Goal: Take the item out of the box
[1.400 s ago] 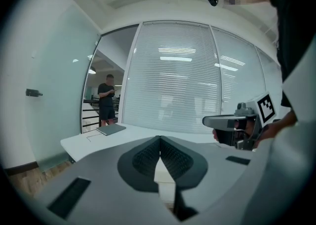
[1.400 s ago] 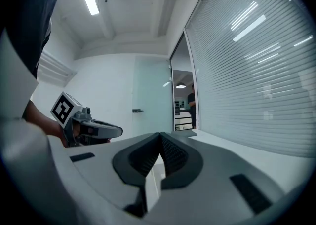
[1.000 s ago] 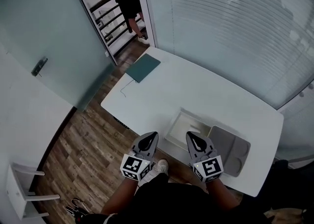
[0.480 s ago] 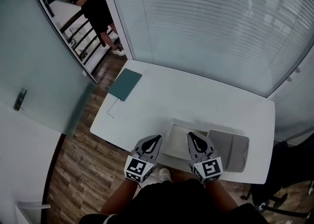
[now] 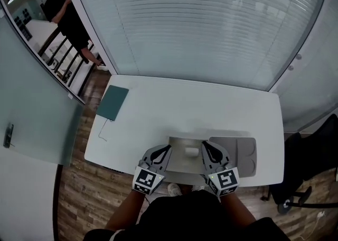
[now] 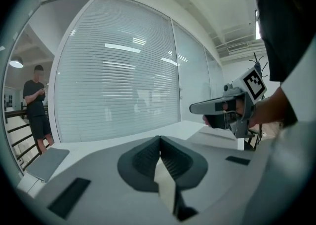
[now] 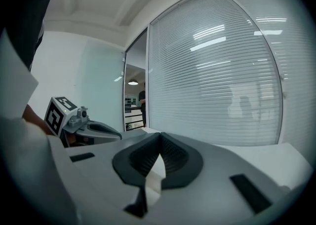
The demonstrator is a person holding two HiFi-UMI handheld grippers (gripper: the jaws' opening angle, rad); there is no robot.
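Bearing a box [image 5: 177,155], the table [image 5: 185,108] fronts blinds [image 5: 195,23].

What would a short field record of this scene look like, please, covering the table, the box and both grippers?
table: white, beside a glass wall with blinds
box: grey, open, at the table's near edge
item: small, white, lying inside the box
grey tray: flat on the table, right of the box
green folder: at the table's left end
left gripper: shut, empty, over the box's left side
right gripper: shut, empty, over the box's right side
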